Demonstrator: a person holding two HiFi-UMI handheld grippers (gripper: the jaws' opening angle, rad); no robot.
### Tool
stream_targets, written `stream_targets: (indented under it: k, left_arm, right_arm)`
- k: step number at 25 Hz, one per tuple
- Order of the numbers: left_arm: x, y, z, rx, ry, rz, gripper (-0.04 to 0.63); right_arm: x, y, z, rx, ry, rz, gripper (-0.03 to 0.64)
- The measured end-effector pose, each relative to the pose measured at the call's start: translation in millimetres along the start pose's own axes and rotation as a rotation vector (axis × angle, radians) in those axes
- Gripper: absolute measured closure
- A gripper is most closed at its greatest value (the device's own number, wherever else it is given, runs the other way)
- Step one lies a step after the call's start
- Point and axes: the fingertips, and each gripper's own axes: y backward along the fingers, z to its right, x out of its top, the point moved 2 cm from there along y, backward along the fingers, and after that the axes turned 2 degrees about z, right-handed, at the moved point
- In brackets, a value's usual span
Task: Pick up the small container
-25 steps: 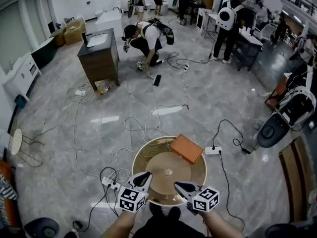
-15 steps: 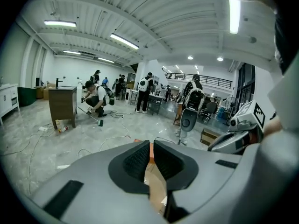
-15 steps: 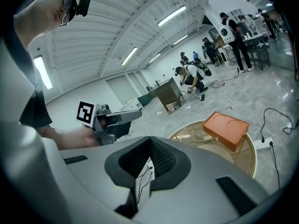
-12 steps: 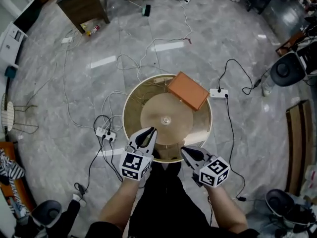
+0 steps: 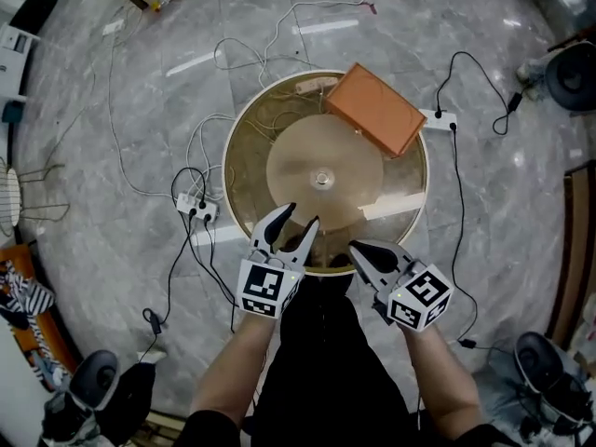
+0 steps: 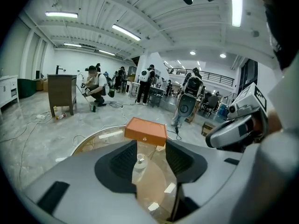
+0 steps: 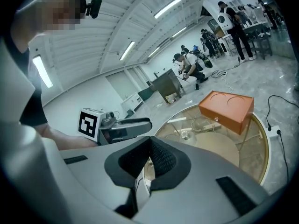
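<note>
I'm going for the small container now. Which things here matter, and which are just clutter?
For the job:
- small container, probably the clear item at the table's centre
- round glass table
- left gripper, jaws just been opening, nothing held between them
- right gripper, shut

Lying about:
- orange box on the table's far edge
- power strip on the floor

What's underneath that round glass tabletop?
Through the glass tabletop you can see loose cables and a tan round disc, apparently the table's base. The orange box on the far rim covers whatever lies beneath it.
</note>
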Motion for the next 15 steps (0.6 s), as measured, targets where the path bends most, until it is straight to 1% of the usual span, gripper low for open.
stream_targets:
  k: [2,5,8,11,15]
  left_arm:
    - [-23,-13,-3,-0.012,0.004,-0.003,0.381]
    - [-51,-35,-8,-0.038,-0.023,0.024,0.358]
    - [-79,-57,-14,-0.051,-0.026,0.016,0.339]
    - [-93,-78,-24,-0.053,-0.025,0.029,0.325]
    - [-103,-109,-30,-0.056,-0.048,0.059,0.293]
  right_arm:
    - [-20,-12,10,0.009,-0.001,-0.023,0.603]
    - [-48,-30,31,0.012,0.014,-0.048,0.603]
    - [-74,-42,49,-0.003,0.001,-0.069,0.603]
    - [-90,-54,68,-0.018,-0.005,-0.083,0.603]
    - [-112,-67,87,-0.02,-0.004,-0.1,0.603]
